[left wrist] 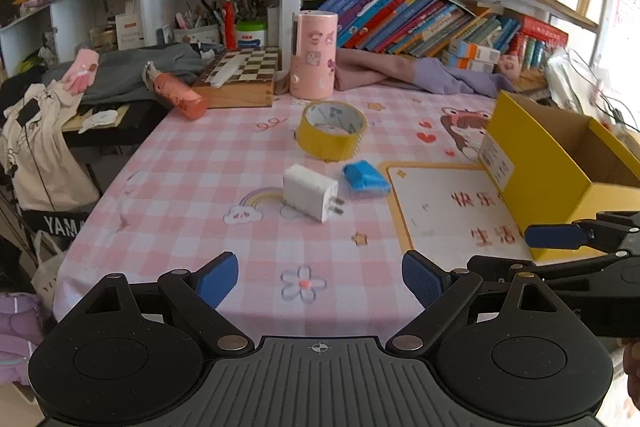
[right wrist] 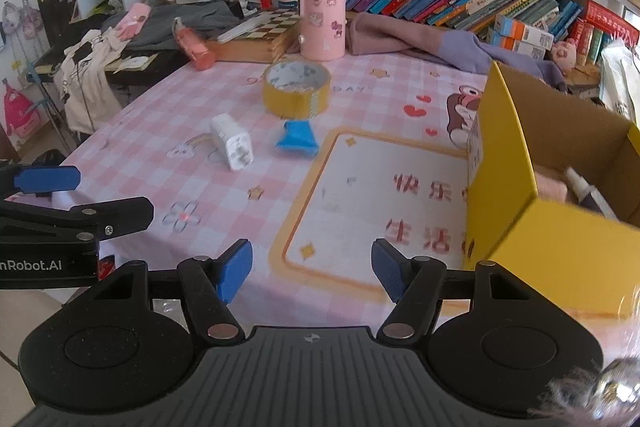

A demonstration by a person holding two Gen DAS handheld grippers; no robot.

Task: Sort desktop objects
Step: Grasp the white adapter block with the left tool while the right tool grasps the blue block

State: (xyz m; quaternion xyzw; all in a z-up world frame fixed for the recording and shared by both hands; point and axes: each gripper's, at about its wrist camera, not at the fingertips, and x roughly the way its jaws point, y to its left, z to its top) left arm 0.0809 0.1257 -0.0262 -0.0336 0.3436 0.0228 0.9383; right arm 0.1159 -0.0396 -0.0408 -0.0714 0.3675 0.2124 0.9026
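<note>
A white plug charger (left wrist: 310, 197) (right wrist: 233, 147) lies on the pink checked tablecloth, with a small blue packet (left wrist: 365, 178) (right wrist: 297, 139) to its right and a yellow tape roll (left wrist: 330, 131) (right wrist: 297, 89) behind them. A yellow cardboard box (left wrist: 552, 171) (right wrist: 532, 183) stands open at the right; a pink item (right wrist: 552, 187) and a tube (right wrist: 588, 193) lie inside. My left gripper (left wrist: 320, 281) is open and empty near the table's front edge. My right gripper (right wrist: 312, 269) is open and empty beside it, left of the box.
A pink cylinder holder (left wrist: 313, 55) (right wrist: 322, 17), a chessboard box (left wrist: 240, 75), an orange-pink bottle (left wrist: 178, 93) and purple cloth (left wrist: 420, 73) lie at the back. Bookshelves stand behind. Clothes hang off the left edge (left wrist: 36, 147).
</note>
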